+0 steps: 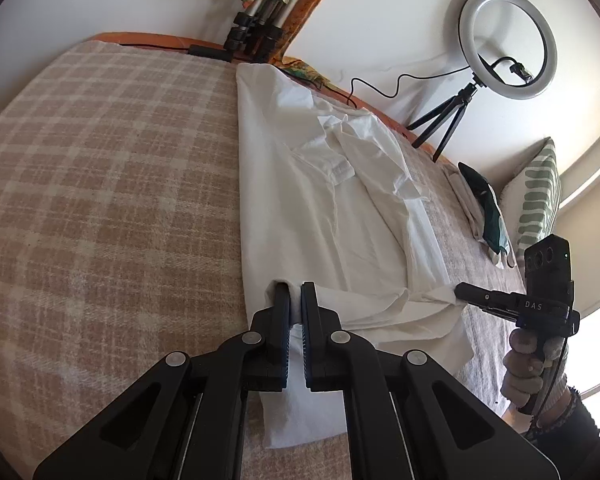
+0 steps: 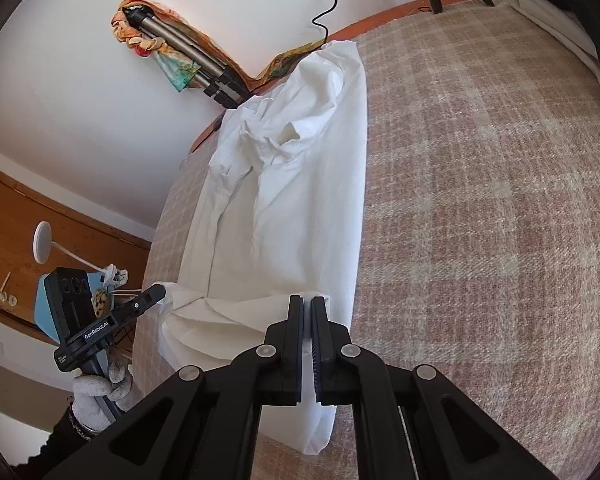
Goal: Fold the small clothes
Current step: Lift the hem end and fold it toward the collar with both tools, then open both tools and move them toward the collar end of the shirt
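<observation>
- Lying lengthwise on plaid blanket (image 1: 100,184): white shirt (image 1: 340,208), sides folded inward, wrinkled near collar
- Clamped on shirt's near hem: left gripper (image 1: 296,300); right gripper (image 2: 307,312)
- Beyond shirt: ring light (image 1: 508,42); tripod (image 2: 188,48)

"das" on right gripper (image 1: 460,290); "genrobot.ai" on left gripper (image 2: 160,291).

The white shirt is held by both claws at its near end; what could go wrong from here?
1. The left claw and right claw each pinch only a thin edge of the white shirt, so it may slip out when lifted.
2. The sleeves bunched near the collar could shift and spoil the fold.
</observation>
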`<state>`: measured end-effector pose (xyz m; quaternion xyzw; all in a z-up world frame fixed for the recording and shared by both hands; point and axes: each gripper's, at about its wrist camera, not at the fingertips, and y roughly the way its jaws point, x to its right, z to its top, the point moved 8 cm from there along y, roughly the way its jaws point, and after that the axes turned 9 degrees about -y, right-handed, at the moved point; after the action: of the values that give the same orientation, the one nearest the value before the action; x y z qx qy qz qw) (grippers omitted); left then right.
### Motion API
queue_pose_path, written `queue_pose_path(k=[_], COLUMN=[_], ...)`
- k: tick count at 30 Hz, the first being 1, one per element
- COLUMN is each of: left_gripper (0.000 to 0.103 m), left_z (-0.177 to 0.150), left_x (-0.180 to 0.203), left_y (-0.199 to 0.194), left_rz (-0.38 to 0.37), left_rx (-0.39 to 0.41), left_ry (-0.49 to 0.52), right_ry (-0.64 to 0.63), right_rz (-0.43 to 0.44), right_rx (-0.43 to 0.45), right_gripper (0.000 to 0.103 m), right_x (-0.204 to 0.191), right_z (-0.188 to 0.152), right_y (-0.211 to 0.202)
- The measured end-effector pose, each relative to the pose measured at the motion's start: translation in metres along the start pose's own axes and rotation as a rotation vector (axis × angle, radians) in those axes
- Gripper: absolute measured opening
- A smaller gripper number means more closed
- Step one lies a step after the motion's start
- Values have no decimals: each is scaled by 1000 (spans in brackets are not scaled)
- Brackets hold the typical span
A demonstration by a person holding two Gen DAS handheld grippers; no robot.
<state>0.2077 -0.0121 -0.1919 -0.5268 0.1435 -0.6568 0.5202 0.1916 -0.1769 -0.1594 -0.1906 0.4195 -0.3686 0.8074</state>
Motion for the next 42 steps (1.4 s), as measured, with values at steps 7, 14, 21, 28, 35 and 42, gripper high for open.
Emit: queue_pose_path(k=[7,14,21,28,35,42], left_gripper=[14,22,22,22,22,22], left_z=[11,5,-32,-6,7,10], left_x=[-2,10,22,6,5,8], left_y=[3,-30,0,14,9,12], left_rz=[42,-11,-21,91,104,135], left_rx=[10,32,-110,-29,11,23], left_ry=[-5,56,146,127,136,158], right_ry=[29,-132,-296,-224,-285,-350], right_rz=[-43,-11,52,-156,-208,-305], right_rx=[21,31,-125,-7,48,-15], right_gripper=[7,15,14,10,33,2], right_x=[10,-24,-62,-25,-25,-26], right_z=[5,4,-27,12,26,22], right_y=[-6,-25,20,23,10,25])
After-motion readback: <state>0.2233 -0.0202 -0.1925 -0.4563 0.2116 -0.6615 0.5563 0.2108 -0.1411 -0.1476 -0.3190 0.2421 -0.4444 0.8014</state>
